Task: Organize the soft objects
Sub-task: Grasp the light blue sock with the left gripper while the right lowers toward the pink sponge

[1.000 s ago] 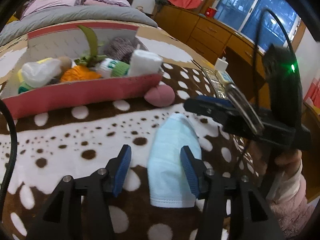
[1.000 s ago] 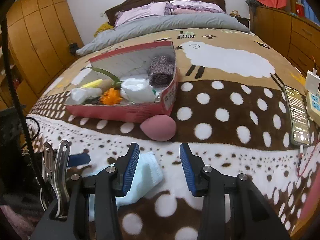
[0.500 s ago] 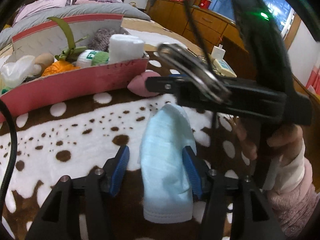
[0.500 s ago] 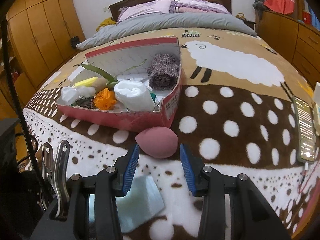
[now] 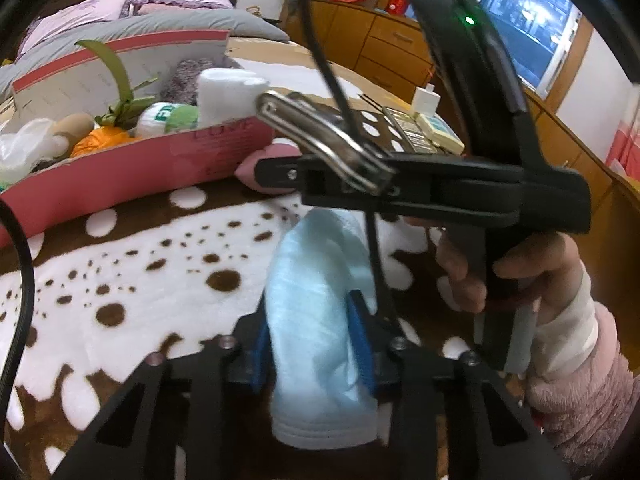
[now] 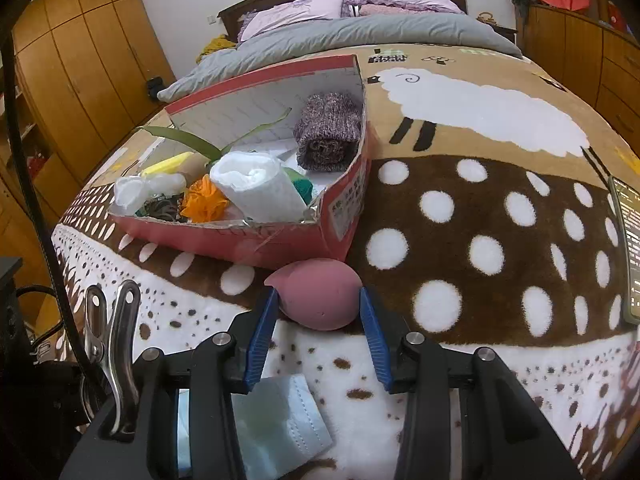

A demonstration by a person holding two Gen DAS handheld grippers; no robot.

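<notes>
My left hand-held gripper (image 5: pixel 312 344) pinches the blue face mask (image 5: pixel 316 320). My right hand-held gripper (image 6: pixel 319 322) stands wide, straddling the pink sponge (image 6: pixel 318 294) beside the red box (image 6: pixel 280 240).

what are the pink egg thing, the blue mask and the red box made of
Pink egg: looks like matte foam sponge, smooth and seamless with no shine. Blue mask: probably thin nonwoven fabric, shown by its soft folds and stitched hem. Red box: printed cardboard, with a frayed, torn edge along its rim.
</notes>
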